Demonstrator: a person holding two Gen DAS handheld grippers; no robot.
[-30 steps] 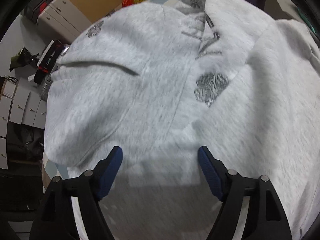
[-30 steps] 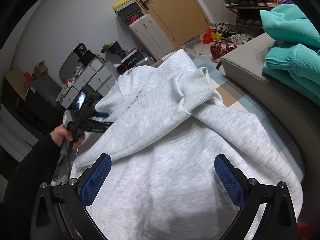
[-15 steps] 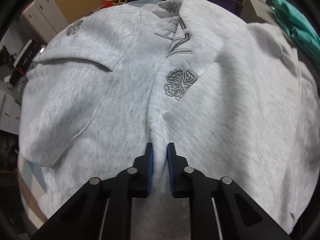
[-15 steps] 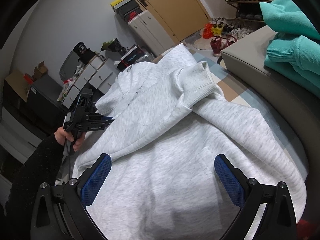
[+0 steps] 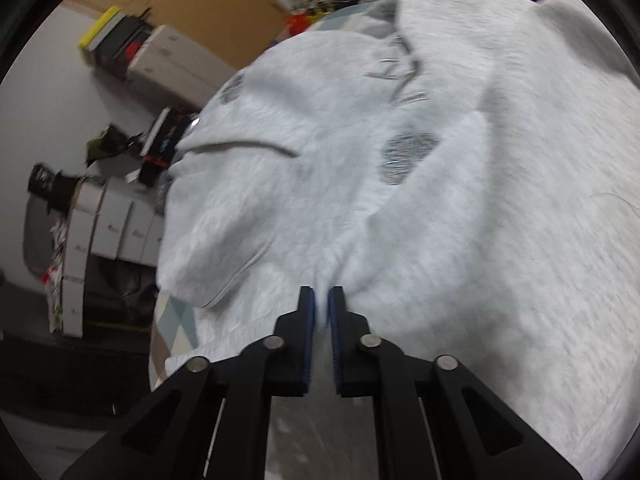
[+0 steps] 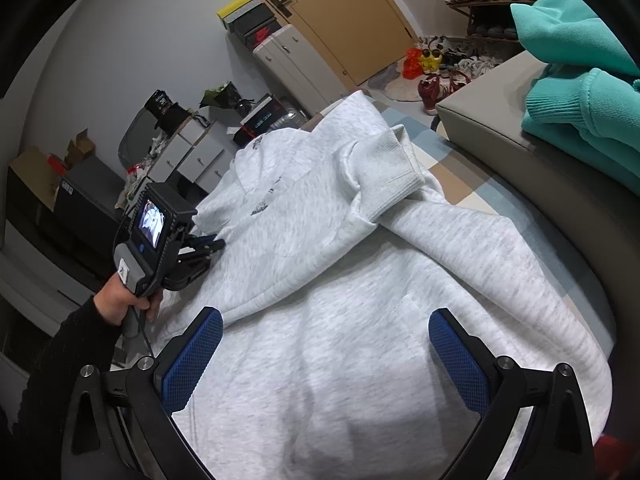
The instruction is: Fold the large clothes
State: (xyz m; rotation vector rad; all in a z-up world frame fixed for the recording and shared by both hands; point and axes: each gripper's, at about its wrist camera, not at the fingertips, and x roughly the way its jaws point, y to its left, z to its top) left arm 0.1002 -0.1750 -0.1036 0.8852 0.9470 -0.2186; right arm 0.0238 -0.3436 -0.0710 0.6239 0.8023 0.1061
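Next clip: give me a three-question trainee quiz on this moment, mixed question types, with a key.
1. True or false: the left gripper has fabric of the grey sweatshirt pinched between its fingers.
2. Multiple choice: the right gripper is A) shut on a sleeve, B) open above the sweatshirt, C) holding the teal garment.
3. Short answer: what lies across the sweatshirt's body, its ribbed cuff pointing toward the far end?

Key: 1 true; 2 B; 3 one of its sleeves, folded over.
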